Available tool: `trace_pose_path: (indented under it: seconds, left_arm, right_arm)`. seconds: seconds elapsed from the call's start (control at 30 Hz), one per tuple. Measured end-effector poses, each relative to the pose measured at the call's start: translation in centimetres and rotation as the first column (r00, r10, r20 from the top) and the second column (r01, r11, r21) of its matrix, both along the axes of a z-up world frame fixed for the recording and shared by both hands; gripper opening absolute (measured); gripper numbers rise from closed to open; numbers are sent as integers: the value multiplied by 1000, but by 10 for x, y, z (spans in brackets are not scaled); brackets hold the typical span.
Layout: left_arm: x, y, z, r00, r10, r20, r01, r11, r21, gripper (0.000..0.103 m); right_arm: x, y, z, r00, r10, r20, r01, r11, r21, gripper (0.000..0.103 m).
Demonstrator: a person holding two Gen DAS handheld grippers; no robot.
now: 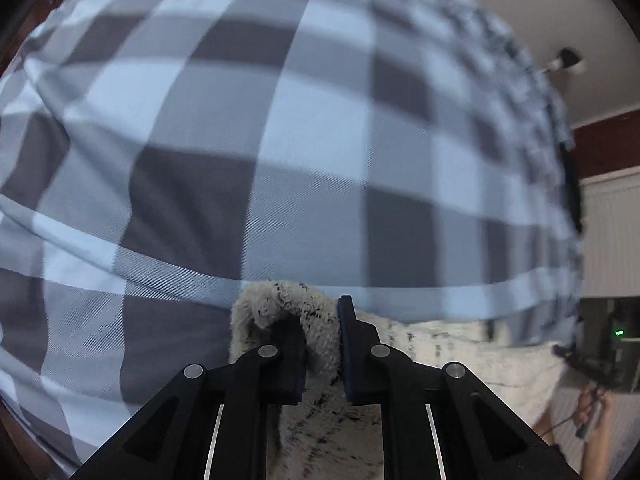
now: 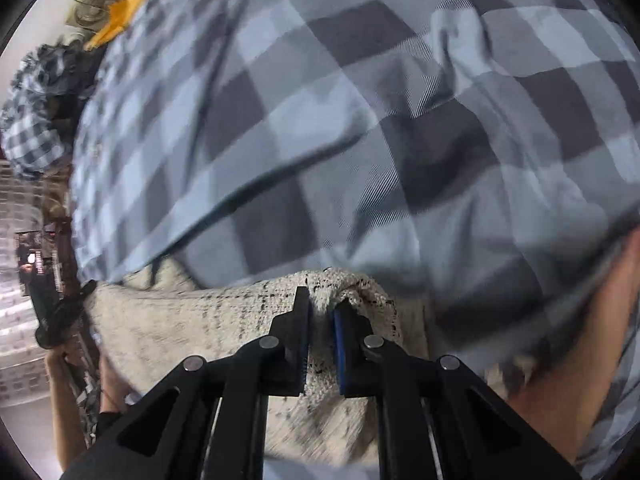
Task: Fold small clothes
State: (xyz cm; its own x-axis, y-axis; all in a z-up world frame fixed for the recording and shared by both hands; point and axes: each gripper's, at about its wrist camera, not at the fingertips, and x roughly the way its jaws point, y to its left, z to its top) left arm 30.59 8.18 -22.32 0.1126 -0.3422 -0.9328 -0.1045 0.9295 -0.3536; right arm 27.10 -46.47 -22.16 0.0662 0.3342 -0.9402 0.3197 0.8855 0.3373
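A fuzzy cream garment with black flecks [image 1: 440, 356] hangs between both grippers. My left gripper [image 1: 322, 320] is shut on one bunched corner of it, the fabric pinched between the black jaws. In the right wrist view the same cream garment [image 2: 192, 320] stretches off to the left, and my right gripper [image 2: 320, 308] is shut on its other corner. Below and behind it lies a blue-and-grey checked cover [image 1: 280, 120], filling most of both views [image 2: 360, 120]. The rest of the garment is hidden under the grippers.
A heap of checked and dark clothes [image 2: 36, 120] with a yellow piece [image 2: 120, 16] lies at the far left. The other gripper and the hand holding it show at the edge of each view [image 1: 592, 376] [image 2: 56, 312]. A bare arm [image 2: 580, 360] sits at the right.
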Motion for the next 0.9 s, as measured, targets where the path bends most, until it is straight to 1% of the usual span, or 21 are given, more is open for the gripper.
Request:
trace_pose_path:
  seconds: [0.03, 0.1, 0.13, 0.23, 0.27, 0.33, 0.37, 0.4, 0.43, 0.47, 0.5, 0.53, 0.57, 0.6, 0.67, 0.7, 0.73, 0.77, 0.8, 0.83, 0.9]
  left_arm:
    - [1, -5, -7, 999, -32, -6, 32, 999, 29, 13]
    - [1, -16, -8, 993, -120, 11, 118, 989, 87, 13]
    - [1, -18, -6, 989, -150, 17, 148, 985, 94, 13]
    - [0, -6, 7, 989, -151, 5, 151, 988, 28, 15]
    - [-1, -1, 14, 989, -150, 8, 150, 989, 15, 16]
    - [-8, 2, 35, 982, -189, 27, 189, 982, 5, 18]
    - [-10, 3, 44, 977, -209, 31, 209, 978, 7, 20]
    - [-14, 4, 55, 972, -233, 38, 233, 972, 13, 21]
    - [-17, 6, 62, 969, -244, 44, 243, 970, 14, 23]
    - [-20, 9, 72, 965, -257, 50, 256, 966, 12, 27]
    - [-20, 10, 78, 964, -263, 47, 262, 965, 12, 34]
    - [-21, 15, 87, 966, -255, 45, 254, 967, 27, 45]
    - [-19, 19, 96, 971, -233, 54, 229, 970, 78, 95]
    - [-13, 24, 102, 976, -204, 71, 194, 972, 132, 102]
    - [-12, 37, 116, 983, -150, 110, 129, 975, 183, 103]
    - [-16, 39, 120, 982, -142, 123, 113, 970, 216, 103]
    - [-23, 38, 124, 979, -145, 141, 101, 954, 283, 103]
    - [-29, 35, 125, 977, -153, 148, 98, 941, 325, 103]
    - [-39, 28, 125, 972, -179, 151, 114, 925, 363, 103]
    - [-51, 18, 124, 964, -220, 152, 149, 914, 377, 103]
    - [-76, -10, 118, 932, -324, 163, 246, 895, 372, 103]
  right_arm:
    - [1, 5, -4, 1000, 15, -3, -15, 1000, -20, 7]
    - [-1, 17, -13, 999, 48, -14, -49, 996, -71, 7]
    - [-2, 19, -17, 998, 49, -26, -51, 995, -80, 8]
    - [-9, 15, -17, 999, 11, -49, -13, 999, -40, 13]
    - [-12, 11, -13, 998, -13, -65, 12, 1000, -23, 17]
    - [-21, -3, 10, 993, -83, -80, 84, 996, 10, 22]
    - [-24, -8, 22, 992, -100, -72, 101, 995, 10, 26]
    - [-27, -13, 41, 993, -107, -47, 106, 994, -23, 30]
    - [-29, -14, 56, 995, -101, -21, 100, 992, -73, 38]
    - [-32, -14, 73, 996, -89, 11, 90, 987, -136, 47]
    - [-35, -11, 91, 996, -77, 50, 85, 977, -196, 50]
    - [-38, -8, 104, 994, -72, 77, 88, 971, -221, 55]
    - [-43, -3, 114, 993, -72, 97, 92, 970, -223, 57]
    - [-46, 6, 121, 993, -63, 103, 83, 976, -202, 57]
    - [-53, 28, 129, 995, -22, 99, 39, 985, -171, 57]
    - [-59, 45, 132, 995, 13, 104, 4, 986, -164, 57]
    - [-62, 58, 135, 993, 40, 112, -21, 986, -165, 57]
    - [-67, 72, 138, 990, 69, 125, -47, 985, -169, 57]
    - [-72, 89, 137, 986, 94, 139, -70, 983, -169, 57]
    - [-76, 104, 135, 983, 115, 143, -90, 981, -170, 57]
    - [-76, 136, 120, 975, 168, 144, -144, 976, -163, 57]
